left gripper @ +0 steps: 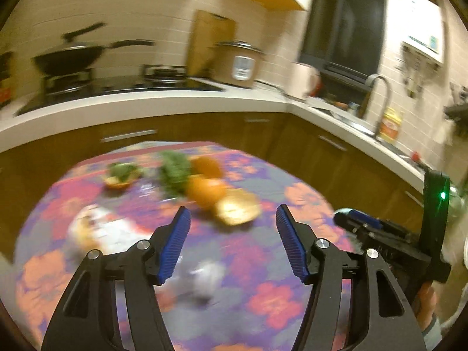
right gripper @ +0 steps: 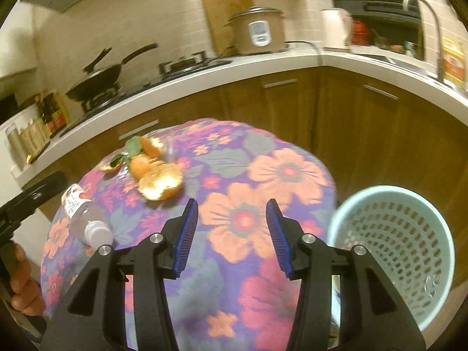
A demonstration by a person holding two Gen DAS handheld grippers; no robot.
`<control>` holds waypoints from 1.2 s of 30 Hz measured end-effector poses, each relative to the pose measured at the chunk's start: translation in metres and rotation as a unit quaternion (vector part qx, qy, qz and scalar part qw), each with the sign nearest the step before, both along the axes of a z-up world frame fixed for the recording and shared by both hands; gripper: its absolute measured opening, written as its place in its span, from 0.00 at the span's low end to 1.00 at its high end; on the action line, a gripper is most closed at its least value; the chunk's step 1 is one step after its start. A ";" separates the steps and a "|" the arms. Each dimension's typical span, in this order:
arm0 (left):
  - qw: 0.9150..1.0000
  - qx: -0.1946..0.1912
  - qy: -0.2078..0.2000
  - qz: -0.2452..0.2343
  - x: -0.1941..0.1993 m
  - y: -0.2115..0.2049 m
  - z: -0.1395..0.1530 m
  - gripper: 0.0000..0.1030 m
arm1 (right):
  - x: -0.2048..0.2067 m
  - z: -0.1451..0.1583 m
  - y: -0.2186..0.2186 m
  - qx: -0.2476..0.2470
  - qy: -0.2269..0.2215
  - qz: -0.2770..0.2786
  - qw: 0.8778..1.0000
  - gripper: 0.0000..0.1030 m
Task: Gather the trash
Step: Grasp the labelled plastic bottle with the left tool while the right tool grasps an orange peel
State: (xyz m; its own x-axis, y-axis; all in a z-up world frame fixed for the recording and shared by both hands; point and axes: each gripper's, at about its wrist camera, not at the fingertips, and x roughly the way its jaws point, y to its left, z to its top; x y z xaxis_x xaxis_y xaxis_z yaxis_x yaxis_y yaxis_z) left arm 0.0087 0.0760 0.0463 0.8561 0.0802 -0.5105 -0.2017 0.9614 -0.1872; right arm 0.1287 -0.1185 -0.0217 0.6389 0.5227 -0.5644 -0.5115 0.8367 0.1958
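Note:
On the flowered tablecloth (right gripper: pixel 263 175) lie orange peels (right gripper: pixel 159 181) and some green leaves (right gripper: pixel 133 146). A clear plastic bottle (right gripper: pixel 82 213) with a white label lies on its side at the left. A light blue mesh bin (right gripper: pixel 392 234) stands off the table's right edge. My right gripper (right gripper: pixel 231 201) is open above the cloth, with nothing between its fingers. In the blurred left wrist view my left gripper (left gripper: pixel 233 208) is also open and holds nothing, just short of the peels (left gripper: pixel 237 206). The bottle (left gripper: pixel 99 228) lies to its left, and a pale crumpled scrap (left gripper: pixel 206 278) lies below it.
A white L-shaped counter (right gripper: pixel 263 58) with brown cabinets runs behind the table. On it are a wok (right gripper: pixel 96 82) on the stove, a rice cooker (right gripper: pixel 259 30), a kettle (right gripper: pixel 336 29) and a sink tap (right gripper: pixel 424 14). A hand (right gripper: pixel 22 289) shows at the left edge.

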 end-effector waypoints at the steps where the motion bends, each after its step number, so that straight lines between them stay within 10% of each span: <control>1: 1.000 0.015 0.007 0.025 -0.009 0.005 -0.001 0.63 | 0.003 -0.001 0.009 -0.006 0.003 0.006 1.000 0.43; 5: 0.996 0.034 0.024 0.080 -0.040 0.020 -0.009 0.73 | 0.017 -0.005 0.041 -0.018 0.013 0.031 0.999 0.43; 18: 0.986 -0.116 0.071 0.097 -0.006 0.077 -0.048 0.78 | 0.071 -0.028 0.112 -0.011 0.088 0.056 0.995 0.43; 36: 0.990 -0.005 0.138 0.038 0.067 0.066 -0.048 0.87 | 0.081 -0.043 0.131 -0.041 0.123 0.067 0.989 0.25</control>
